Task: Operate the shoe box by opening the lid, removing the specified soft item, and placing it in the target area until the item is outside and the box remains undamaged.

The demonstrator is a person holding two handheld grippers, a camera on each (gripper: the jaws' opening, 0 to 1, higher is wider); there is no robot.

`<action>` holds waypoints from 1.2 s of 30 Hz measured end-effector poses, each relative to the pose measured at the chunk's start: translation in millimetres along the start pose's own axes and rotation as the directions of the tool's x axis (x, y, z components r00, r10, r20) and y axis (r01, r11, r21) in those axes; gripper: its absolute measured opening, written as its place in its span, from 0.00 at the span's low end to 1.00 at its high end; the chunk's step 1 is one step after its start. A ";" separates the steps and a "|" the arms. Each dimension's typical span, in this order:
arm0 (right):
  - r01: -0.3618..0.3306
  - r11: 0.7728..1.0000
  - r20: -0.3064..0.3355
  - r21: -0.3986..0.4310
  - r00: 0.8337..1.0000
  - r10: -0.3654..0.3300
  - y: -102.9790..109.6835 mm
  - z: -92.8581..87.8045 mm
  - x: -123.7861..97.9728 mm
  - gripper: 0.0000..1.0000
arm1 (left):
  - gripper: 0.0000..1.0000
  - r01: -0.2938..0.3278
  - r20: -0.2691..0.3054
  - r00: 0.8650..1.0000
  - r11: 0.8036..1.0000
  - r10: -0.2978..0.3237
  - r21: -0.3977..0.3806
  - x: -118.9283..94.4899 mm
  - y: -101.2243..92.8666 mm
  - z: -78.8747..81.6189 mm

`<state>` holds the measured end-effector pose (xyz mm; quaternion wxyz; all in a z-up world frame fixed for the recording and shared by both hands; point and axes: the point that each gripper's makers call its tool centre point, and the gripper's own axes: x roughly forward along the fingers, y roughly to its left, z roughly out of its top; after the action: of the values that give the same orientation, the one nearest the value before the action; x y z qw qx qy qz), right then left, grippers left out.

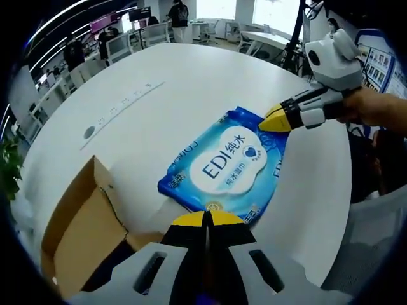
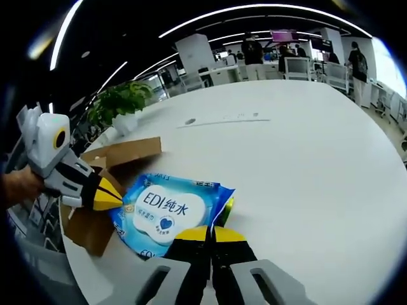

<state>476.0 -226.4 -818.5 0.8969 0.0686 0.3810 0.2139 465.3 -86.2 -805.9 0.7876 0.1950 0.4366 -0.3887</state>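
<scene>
Both sets of jaws look pinched shut on the same thing: the left gripper (image 1: 205,219) has its yellow tips closed on one edge of the blue wet wipes pack (image 1: 226,165), and the right gripper (image 2: 210,234) is clamped on the opposite edge. The pack sits flat-ish on the white desk (image 1: 191,82), out of the box, label up, reading "EDI". The cardboard shoe box (image 1: 82,232) is just beside it, flap open. Further back there's a potted plant (image 2: 121,98) and office chairs with people around.
</scene>
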 end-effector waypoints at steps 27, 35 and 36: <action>0.018 1.000 0.013 0.015 1.000 -0.019 -5.4 -3.7 -2.0 0.01 | 0.03 -0.033 -0.046 0.998 0.996 0.037 0.079 3.5 -0.9 -3.6; 0.019 1.000 0.038 -0.009 0.999 -0.019 -1.3 4.0 -12.2 0.07 | 0.05 -0.028 -0.008 1.000 0.997 0.029 0.074 -8.6 -2.5 3.2; 0.019 1.000 0.040 -0.015 0.999 -0.019 -0.4 4.8 -13.5 0.08 | 0.06 -0.025 0.001 1.000 0.997 0.025 0.075 -10.9 -3.5 4.8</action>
<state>471.2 -232.4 -806.4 0.9067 0.0623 0.3622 0.2068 461.7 -86.7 -794.0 0.7846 0.2298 0.4193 -0.3948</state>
